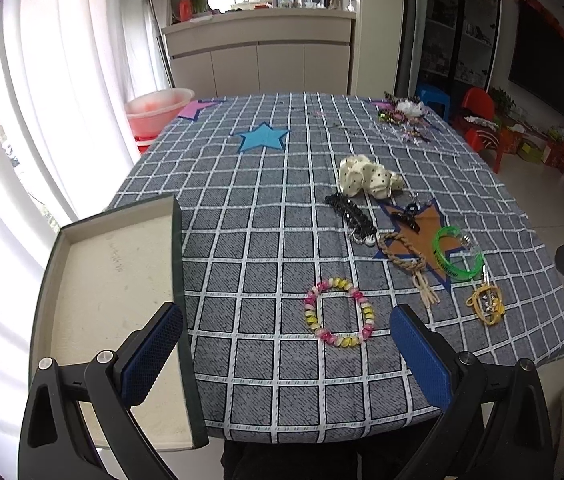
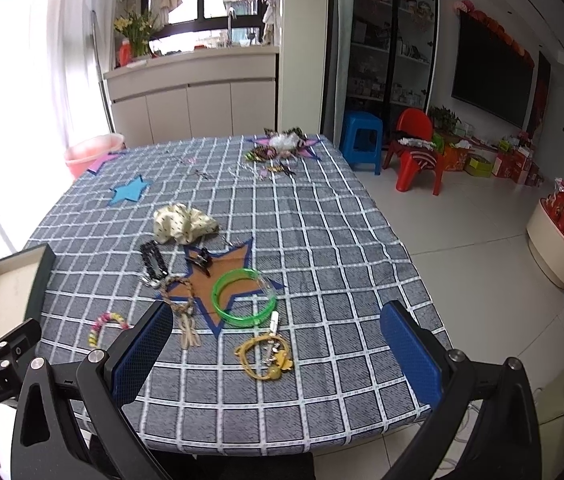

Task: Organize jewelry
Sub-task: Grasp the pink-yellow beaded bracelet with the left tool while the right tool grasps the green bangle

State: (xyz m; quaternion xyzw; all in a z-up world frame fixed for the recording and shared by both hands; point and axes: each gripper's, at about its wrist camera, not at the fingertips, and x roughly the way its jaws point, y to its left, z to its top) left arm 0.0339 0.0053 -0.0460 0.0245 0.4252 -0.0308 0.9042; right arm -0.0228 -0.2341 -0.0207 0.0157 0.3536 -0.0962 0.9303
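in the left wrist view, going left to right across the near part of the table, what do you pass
open box → pink and yellow bead bracelet → braided cord bracelet → green bangle → yellow keychain tangle

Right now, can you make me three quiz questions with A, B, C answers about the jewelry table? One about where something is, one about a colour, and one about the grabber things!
1. Where does the green bangle lie?
A. In the tray
B. Partly on the brown star
C. On the blue star

2. What colours is the bead bracelet?
A. Pink and yellow
B. Black and silver
C. Blue and white

3. How is the left gripper?
A. Shut on a bracelet
B. Shut on the tray
C. Open, holding nothing

Answers:
1. B, the bangle overlaps the brown star on the tablecloth.
2. A, its beads alternate pink and yellow.
3. C, its blue pads stand wide apart with only the cloth and the tray edge between them.
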